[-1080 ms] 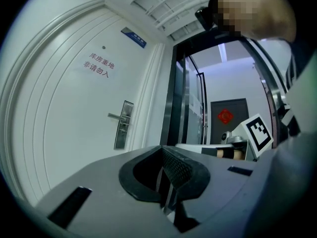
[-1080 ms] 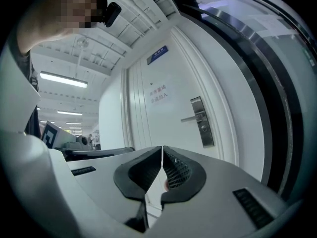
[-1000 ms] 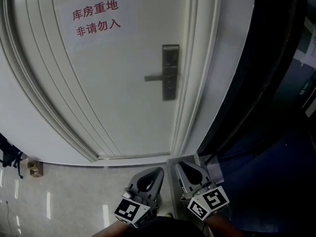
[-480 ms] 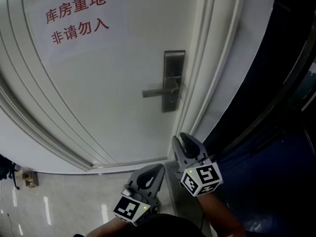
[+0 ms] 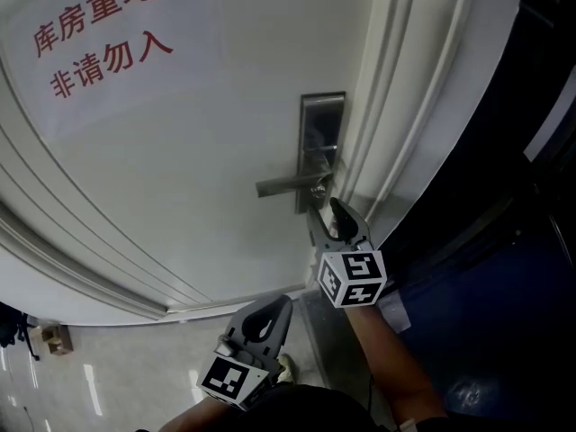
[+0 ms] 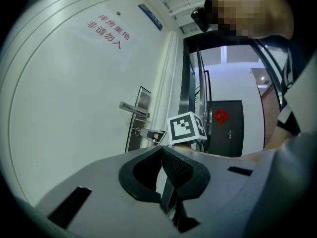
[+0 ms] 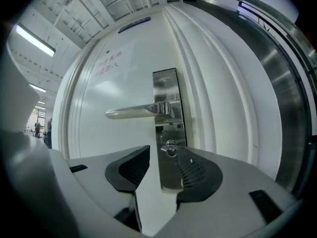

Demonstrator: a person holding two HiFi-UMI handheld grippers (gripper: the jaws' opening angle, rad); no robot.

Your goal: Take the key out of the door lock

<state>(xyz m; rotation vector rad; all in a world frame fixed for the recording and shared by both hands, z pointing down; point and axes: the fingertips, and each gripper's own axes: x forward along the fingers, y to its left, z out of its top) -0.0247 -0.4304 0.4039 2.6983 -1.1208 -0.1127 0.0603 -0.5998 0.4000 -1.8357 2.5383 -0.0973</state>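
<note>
More agape right tongs (image 5: 326, 212), nearer key (image 7: 170, 147)

White paper sign (image 5: 99, 39) on the door (image 5: 198, 232), red print, two lines: 库房重地 over 非请勿入. Blue plate (image 6: 150, 17) above the door: too small to read.

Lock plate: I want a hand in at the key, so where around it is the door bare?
Bare door panel lies left of the lock plate, between the red-lettered sign and the lever handle, and again below it. Crowded: the key sits just under the lever, with the frame mouldings close on the plate's right.
</note>
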